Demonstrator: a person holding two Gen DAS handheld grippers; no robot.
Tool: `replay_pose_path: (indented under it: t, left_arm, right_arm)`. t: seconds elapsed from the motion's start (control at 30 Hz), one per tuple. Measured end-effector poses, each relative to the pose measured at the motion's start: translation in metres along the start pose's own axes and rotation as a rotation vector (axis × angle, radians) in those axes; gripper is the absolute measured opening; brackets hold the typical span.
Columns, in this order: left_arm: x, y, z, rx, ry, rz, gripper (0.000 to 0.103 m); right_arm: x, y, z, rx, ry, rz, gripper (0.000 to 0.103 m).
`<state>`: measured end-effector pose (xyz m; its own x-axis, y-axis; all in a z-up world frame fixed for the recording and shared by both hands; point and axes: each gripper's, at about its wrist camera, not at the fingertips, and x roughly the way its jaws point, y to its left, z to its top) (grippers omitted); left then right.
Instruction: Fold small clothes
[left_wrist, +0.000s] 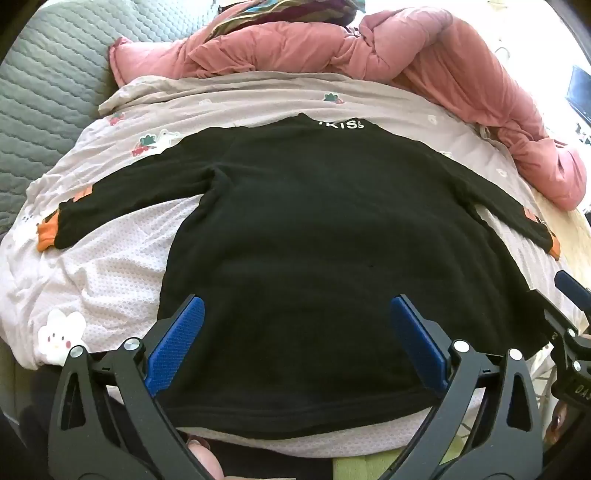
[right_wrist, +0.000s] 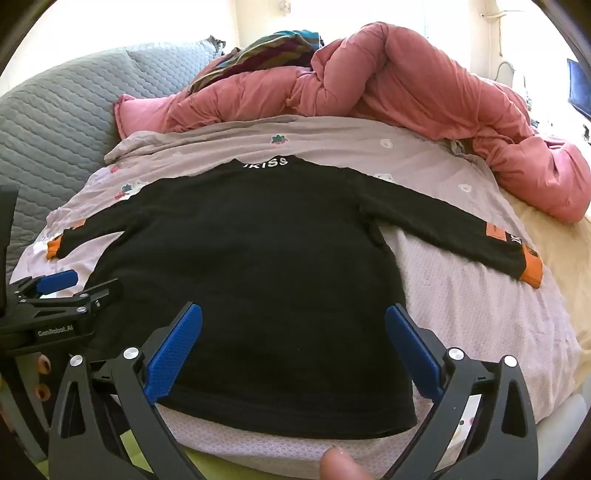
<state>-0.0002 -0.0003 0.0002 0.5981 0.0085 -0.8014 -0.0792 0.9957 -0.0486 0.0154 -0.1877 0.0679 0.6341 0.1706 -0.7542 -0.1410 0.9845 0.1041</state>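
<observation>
At the bed's left side lies a grey quilt (left_wrist: 44, 110), running up toward the far left corner. Beside it a pale printed sheet (left_wrist: 110, 258) covers the middle of the bed, with a small white rabbit patch (left_wrist: 59, 332) near its near left edge.

The black top (left_wrist: 314, 240) lies flat on this sheet, spread out with the hem along the near edge of the bed and the collar, with white lettering, pointing to the far edge. Its left sleeve (left_wrist: 122, 199) stretches toward the quilt and ends in an orange cuff (left_wrist: 48, 236); its right sleeve (right_wrist: 454, 229) reaches toward the right edge, with an orange patch and cuff at its end.

The left claw (left_wrist: 295, 332) hangs over the left part of the hem, blue pads wide apart, nothing between them but the cloth below. The right claw (right_wrist: 293, 339) hangs over the right part of the hem, just as wide, gripping nothing. Whether either touches the top cannot be told.

Along the far edge and round to the right corner a pink duvet (right_wrist: 424, 92) is heaped, with striped cloth (right_wrist: 266, 48) on it.
</observation>
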Motion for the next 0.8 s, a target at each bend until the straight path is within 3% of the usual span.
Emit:
replay_pose_path:
  t: [0.07,0.8]
  left_arm:
    - [0.0004,0.0007,0.0003,-0.001,0.002,0.002,0.095]
    - [-0.0028,-0.0005,0.0038,0.007,-0.009,0.006,0.095]
  right_arm:
    - [-0.0025,0.0023,-0.0017,-0.016,-0.033,-0.011,0.099]
    - [-0.004,0.0022,-0.0015,-0.022,-0.015,-0.018,0.099]
